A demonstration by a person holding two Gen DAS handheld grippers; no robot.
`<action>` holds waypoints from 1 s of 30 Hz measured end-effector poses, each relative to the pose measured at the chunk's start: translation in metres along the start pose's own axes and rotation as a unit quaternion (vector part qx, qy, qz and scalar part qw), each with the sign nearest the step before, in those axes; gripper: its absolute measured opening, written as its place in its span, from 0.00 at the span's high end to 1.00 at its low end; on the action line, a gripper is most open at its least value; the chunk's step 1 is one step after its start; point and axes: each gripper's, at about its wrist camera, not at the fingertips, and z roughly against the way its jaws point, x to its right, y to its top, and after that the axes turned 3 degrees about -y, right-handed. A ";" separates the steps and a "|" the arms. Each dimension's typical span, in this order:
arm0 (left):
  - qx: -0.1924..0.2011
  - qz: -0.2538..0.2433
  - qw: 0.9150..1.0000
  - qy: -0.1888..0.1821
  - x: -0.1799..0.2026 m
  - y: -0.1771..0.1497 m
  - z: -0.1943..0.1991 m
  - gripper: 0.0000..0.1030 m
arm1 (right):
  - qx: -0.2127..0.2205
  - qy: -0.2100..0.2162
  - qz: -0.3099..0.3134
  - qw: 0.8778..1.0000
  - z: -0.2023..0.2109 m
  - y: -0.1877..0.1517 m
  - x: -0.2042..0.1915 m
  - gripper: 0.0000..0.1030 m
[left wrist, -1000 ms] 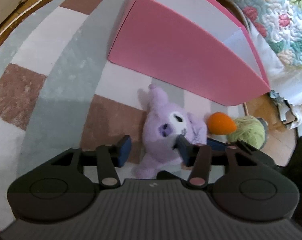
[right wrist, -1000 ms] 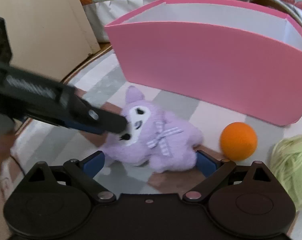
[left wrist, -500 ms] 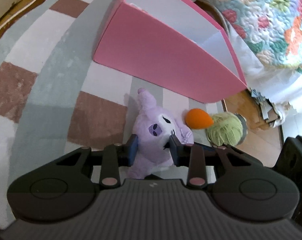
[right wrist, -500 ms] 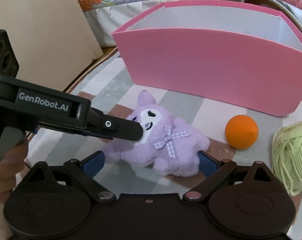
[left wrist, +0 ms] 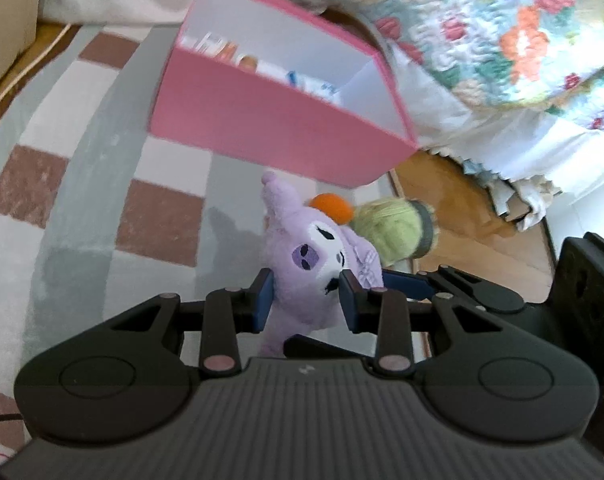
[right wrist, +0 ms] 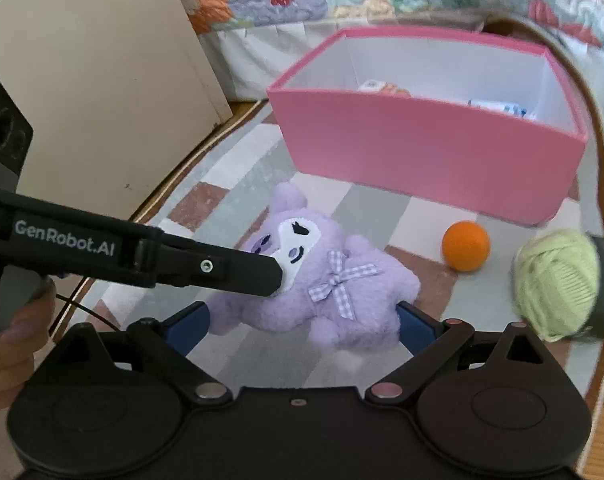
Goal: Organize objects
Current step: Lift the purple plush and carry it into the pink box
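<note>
A purple plush toy (left wrist: 313,264) with a white face and a checked bow hangs lifted above the rug, also seen in the right wrist view (right wrist: 321,280). My left gripper (left wrist: 305,300) is shut on the plush's head; it reaches in from the left in the right wrist view (right wrist: 238,272). My right gripper (right wrist: 303,322) is open and empty, its fingers either side of the plush's lower body. An orange ball (right wrist: 465,246) and a green yarn ball (right wrist: 553,284) lie on the rug. The pink box (right wrist: 421,148) stands behind, with small items inside.
A checked rug (left wrist: 82,184) covers the floor, with wood floor (left wrist: 453,200) past its right edge. A bed with a floral quilt (left wrist: 501,32) stands behind the box. A beige cabinet (right wrist: 94,80) stands at left.
My left gripper closed on the plush's head and lifted it up off the rug. Both views rose, and the inside of the pink box came into sight.
</note>
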 end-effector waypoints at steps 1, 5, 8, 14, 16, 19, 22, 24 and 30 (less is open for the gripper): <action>0.004 -0.003 1.000 -0.001 0.005 0.000 0.004 0.68 | 0.002 -0.004 0.004 1.000 0.005 0.001 -0.002 0.03; 0.015 -0.028 0.999 0.006 0.028 0.005 0.020 0.68 | 0.017 -0.018 0.021 0.999 0.028 0.009 -0.007 0.03; 0.017 -0.037 0.999 0.008 0.041 0.014 0.030 0.68 | 0.026 -0.028 0.037 0.999 0.042 0.018 -0.012 0.03; 0.017 -0.041 0.999 0.031 0.070 0.049 0.050 0.68 | 0.056 -0.042 0.098 0.993 0.067 0.045 -0.024 0.03; 0.031 -0.049 0.998 0.031 0.078 0.065 0.058 0.68 | 0.072 -0.052 0.130 0.987 0.074 0.059 -0.028 0.03; 0.051 -0.061 0.996 0.036 0.090 0.089 0.062 0.68 | 0.094 -0.053 0.154 0.982 0.081 0.084 -0.024 0.03; 0.061 -0.065 0.995 0.043 0.098 0.116 0.058 0.68 | 0.110 -0.048 0.160 0.980 0.083 0.112 -0.014 0.04; 0.068 -0.071 0.994 0.052 0.102 0.135 0.051 0.68 | 0.112 -0.052 0.169 0.978 0.079 0.129 -0.009 0.05; 0.057 -0.053 0.995 0.060 0.094 0.187 0.010 0.67 | 0.083 -0.050 0.163 0.982 0.052 0.175 0.023 0.06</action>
